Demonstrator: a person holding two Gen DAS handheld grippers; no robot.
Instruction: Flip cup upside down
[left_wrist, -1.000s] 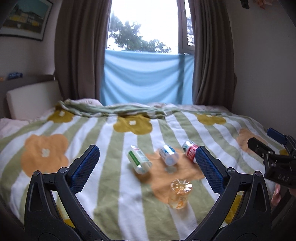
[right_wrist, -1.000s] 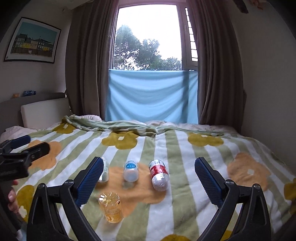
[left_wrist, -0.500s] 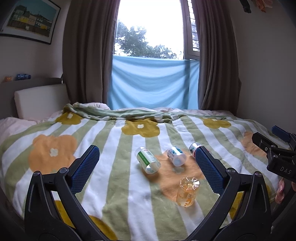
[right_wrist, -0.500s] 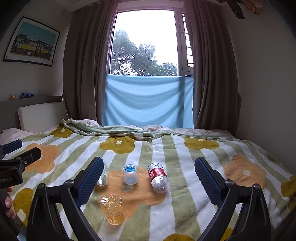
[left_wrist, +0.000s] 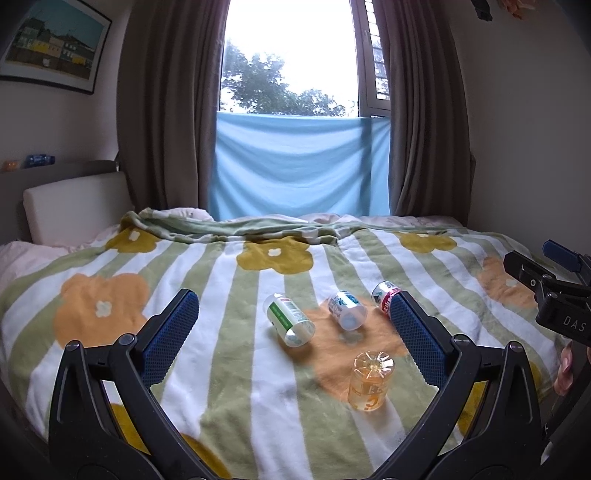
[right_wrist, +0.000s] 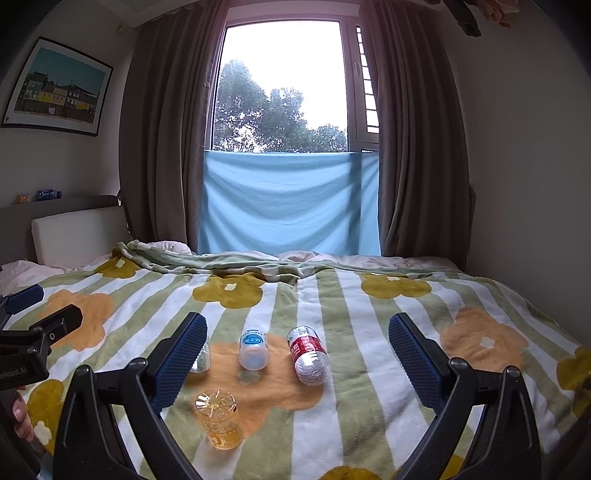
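A clear amber cup (left_wrist: 370, 382) stands on the flowered blanket (left_wrist: 110, 332), with what looks like its ribbed base facing up. The right wrist view shows the cup (right_wrist: 218, 419) low and left of centre, near the gripper's left finger. My left gripper (left_wrist: 291, 297) is open and holds nothing; it hovers above the near edge of the bed, short of the cup. My right gripper (right_wrist: 296, 319) is also open, with nothing between its fingers, and hangs back from the cup. Each gripper appears at the edge of the other's view: the right gripper (left_wrist: 535, 273) and the left gripper (right_wrist: 37, 325).
Three plastic bottles lie on their sides just beyond the cup: green-labelled (left_wrist: 290, 319), blue-labelled (left_wrist: 346, 309) and red-labelled (left_wrist: 384, 295). A folded-back cover (left_wrist: 229, 229) crosses the far side of the bed. A headboard cushion (left_wrist: 74, 206) is at the left, and curtains frame a window behind.
Both views have tilted up a little, showing more of the window. The cup and bottles lie where they were. Both grippers stay open.
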